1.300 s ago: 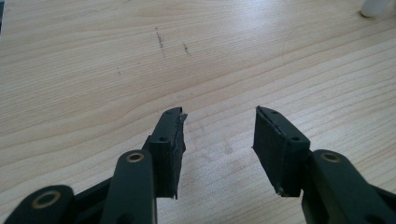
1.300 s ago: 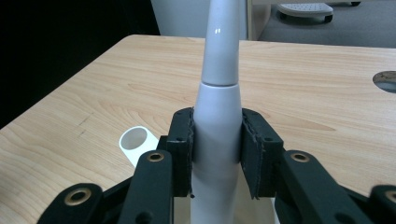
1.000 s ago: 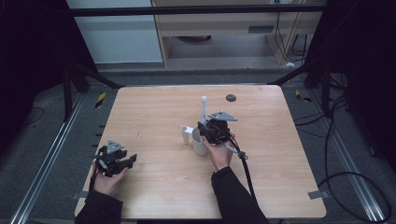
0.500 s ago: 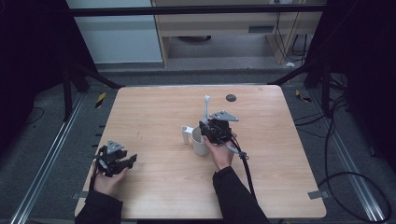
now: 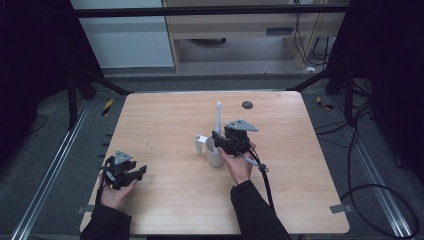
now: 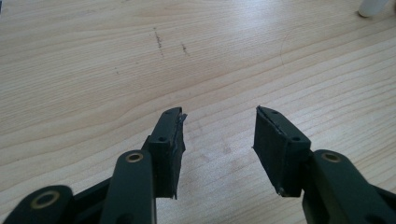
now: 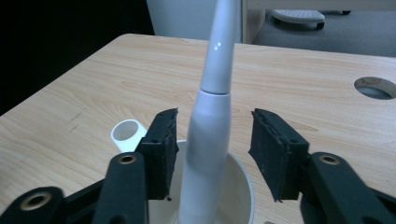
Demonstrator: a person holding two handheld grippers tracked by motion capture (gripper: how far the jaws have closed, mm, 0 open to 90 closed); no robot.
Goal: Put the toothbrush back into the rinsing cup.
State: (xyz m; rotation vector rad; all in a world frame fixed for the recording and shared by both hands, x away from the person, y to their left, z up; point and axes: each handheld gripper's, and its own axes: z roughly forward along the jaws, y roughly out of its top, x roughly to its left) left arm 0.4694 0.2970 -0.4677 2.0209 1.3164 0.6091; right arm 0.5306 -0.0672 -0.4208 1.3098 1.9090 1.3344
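Since the right tongs (image 7: pixel 212 140) are spread with a jaw on either side of the toothbrush (image 7: pixel 208 140), neither jaw touching it, the coming move is judged a plain squeeze on its handle. Its long axis is seen near upright, leaning slightly, foot down in the white cup (image 5: pixel 214 152) at mid-frame of the high view. The left tongs (image 5: pixel 131 172), spread and empty, are held well apart at lower left over the counter (image 5: pixel 165 120).

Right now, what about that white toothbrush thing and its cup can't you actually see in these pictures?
- Electric toothbrush, right gripper view: its head is cut off by the top edge; its base is hidden inside the cup.
- Cup, high view: the right gripper covers one side.
- Brush bristles, high view: too small to make out.
- Cup contents: the rim and brush body hide the bottom.
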